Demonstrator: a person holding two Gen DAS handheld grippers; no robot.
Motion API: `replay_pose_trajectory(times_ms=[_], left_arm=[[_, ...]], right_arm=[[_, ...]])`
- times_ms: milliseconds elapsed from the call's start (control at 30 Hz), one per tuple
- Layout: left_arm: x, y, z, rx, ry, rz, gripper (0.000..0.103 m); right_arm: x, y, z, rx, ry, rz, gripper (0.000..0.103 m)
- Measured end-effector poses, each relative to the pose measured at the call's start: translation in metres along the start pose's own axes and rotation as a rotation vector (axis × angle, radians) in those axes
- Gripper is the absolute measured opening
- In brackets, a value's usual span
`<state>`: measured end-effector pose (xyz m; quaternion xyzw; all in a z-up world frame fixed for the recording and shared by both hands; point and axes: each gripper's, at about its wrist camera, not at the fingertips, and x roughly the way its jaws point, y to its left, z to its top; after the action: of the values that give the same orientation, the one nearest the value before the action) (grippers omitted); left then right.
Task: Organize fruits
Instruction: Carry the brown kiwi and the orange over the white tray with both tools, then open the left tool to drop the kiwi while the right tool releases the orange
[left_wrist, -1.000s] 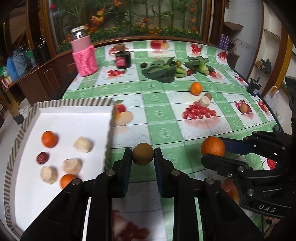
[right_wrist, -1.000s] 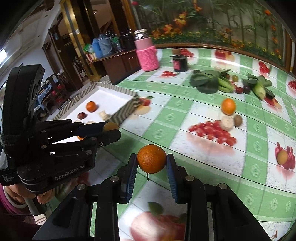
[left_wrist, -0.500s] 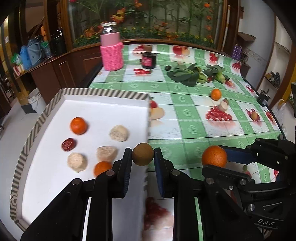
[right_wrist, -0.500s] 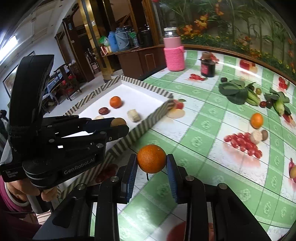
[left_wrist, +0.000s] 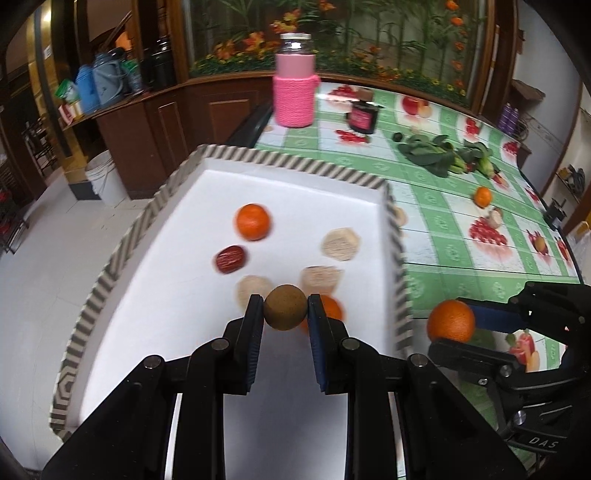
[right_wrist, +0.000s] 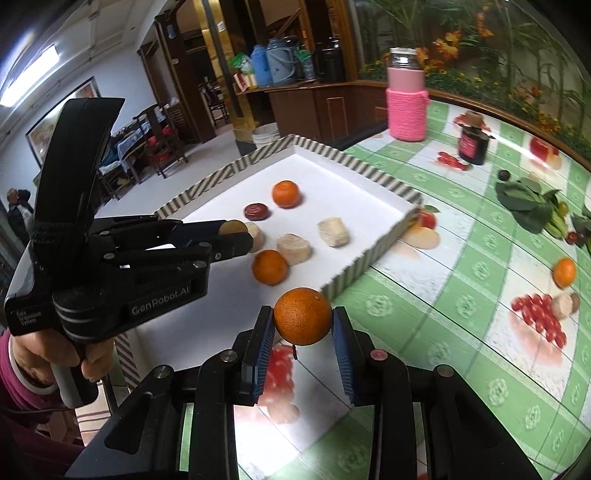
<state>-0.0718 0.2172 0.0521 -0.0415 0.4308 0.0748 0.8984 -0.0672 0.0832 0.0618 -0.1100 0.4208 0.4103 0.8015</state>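
Left gripper (left_wrist: 285, 314): jaws clamped on a brown round fruit (left_wrist: 285, 307), held above the white tray (left_wrist: 155, 206). Right gripper (right_wrist: 303, 326): jaws clamped on an orange (right_wrist: 303, 316), held over the worktop (right_wrist: 461, 332) just beside the tray's striped rim. Tray contents: two oranges, one dark red fruit (left_wrist: 229, 259), three pale pieces. Loose orange (left_wrist: 482, 196) and leafy greens (left_wrist: 428, 155) lie farther off on the worktop.

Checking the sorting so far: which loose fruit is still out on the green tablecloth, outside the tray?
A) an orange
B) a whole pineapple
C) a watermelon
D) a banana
A: an orange lies on the green tablecloth, well outside the striped tray.
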Motion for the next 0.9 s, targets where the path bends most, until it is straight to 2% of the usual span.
replay_pose_trajectory(times_ms=[233,500,633,900], left_arm=[[0.009,0.022,-0.004,-0.031,0.029,0.025,0.021],[0.020,0.030,-0.005,-0.038,0.055,0.035,0.021],[0.023,0.030,-0.004,-0.030,0.073,0.044,0.021],[0.031,0.034,-0.004,-0.053,0.108,0.046,0.022]], right_arm=[[0.024,0.021,0.012,-0.055,0.035,0.035,0.032],[0.051,0.042,0.016,-0.106,0.094,0.100,0.032],[0.069,0.041,0.019,-0.110,0.124,0.098,0.032],[0.079,0.041,0.025,-0.113,0.116,0.040,0.032]])
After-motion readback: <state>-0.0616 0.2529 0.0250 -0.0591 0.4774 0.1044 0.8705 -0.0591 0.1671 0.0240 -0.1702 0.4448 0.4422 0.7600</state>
